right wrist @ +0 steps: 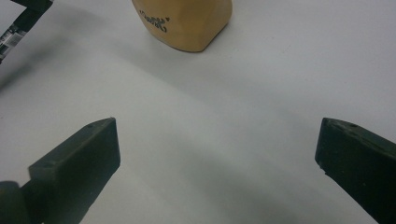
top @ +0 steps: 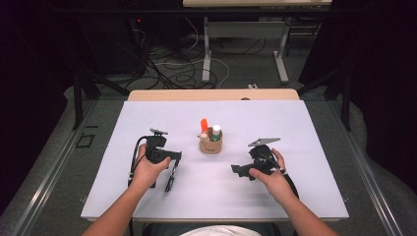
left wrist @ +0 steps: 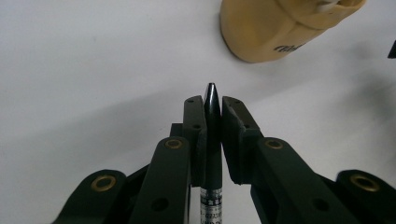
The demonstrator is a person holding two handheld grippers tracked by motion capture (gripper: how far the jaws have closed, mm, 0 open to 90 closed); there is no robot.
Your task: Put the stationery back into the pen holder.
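On the left of the white table (top: 295, 128), the left gripper (top: 173, 162) has its jaws clamped on a black pen (left wrist: 212, 140). The pen lies along the jaws, with its pointed tip coming out past the pads, so it seems ready to be guided tip first into something. In the high view the pen hangs down toward the near side. In the middle, a little farther, stands the tan cup (top: 210, 145), which already holds an orange marker (top: 204, 125) and a white bottle (top: 216, 132); I judge it is the place for the pen. On the right, the right gripper (top: 238, 170) waits low over the table, its jaws wide apart and empty.
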